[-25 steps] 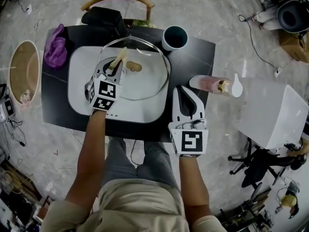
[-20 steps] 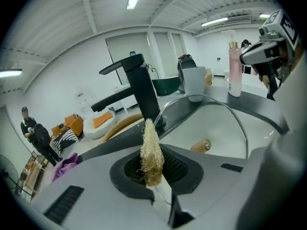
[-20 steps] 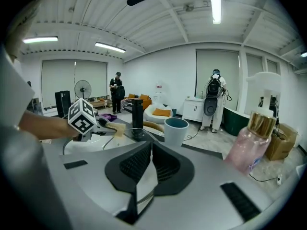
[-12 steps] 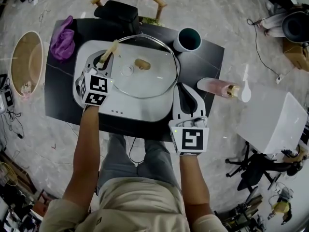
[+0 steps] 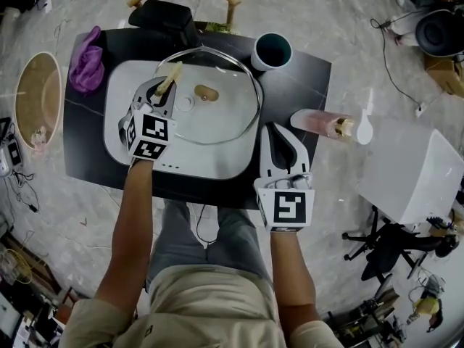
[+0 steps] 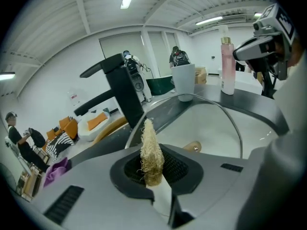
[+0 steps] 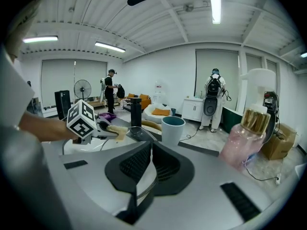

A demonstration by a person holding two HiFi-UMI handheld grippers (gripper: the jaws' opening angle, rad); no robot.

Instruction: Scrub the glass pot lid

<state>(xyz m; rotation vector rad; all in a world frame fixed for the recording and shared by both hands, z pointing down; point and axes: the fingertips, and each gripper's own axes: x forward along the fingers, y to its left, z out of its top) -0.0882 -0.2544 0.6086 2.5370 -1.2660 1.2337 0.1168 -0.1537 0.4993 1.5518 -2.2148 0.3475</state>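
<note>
The glass pot lid (image 5: 217, 118) with its wooden knob (image 5: 206, 93) lies tilted over the white sink (image 5: 119, 133). My left gripper (image 5: 161, 93) is shut on a tan loofah scrubber (image 5: 170, 77), whose tip is at the lid's far left rim. In the left gripper view the loofah scrubber (image 6: 151, 155) stands up between the jaws of the left gripper (image 6: 153, 174), with the lid's rim (image 6: 230, 119) behind. My right gripper (image 5: 270, 135) is shut on the lid's right rim; the thin rim (image 7: 143, 182) shows pinched in the right gripper (image 7: 147, 163).
A teal cup (image 5: 272, 51) stands behind the lid and a pink pump bottle (image 5: 322, 125) lies at the right. A purple cloth (image 5: 87, 60) sits at the counter's back left, near the black faucet (image 5: 167, 14). A white box (image 5: 409, 169) stands right of the counter.
The left gripper with the loofah swept left across the lid toward its left rim, then came slightly back. The right gripper kept its hold on the rim.
</note>
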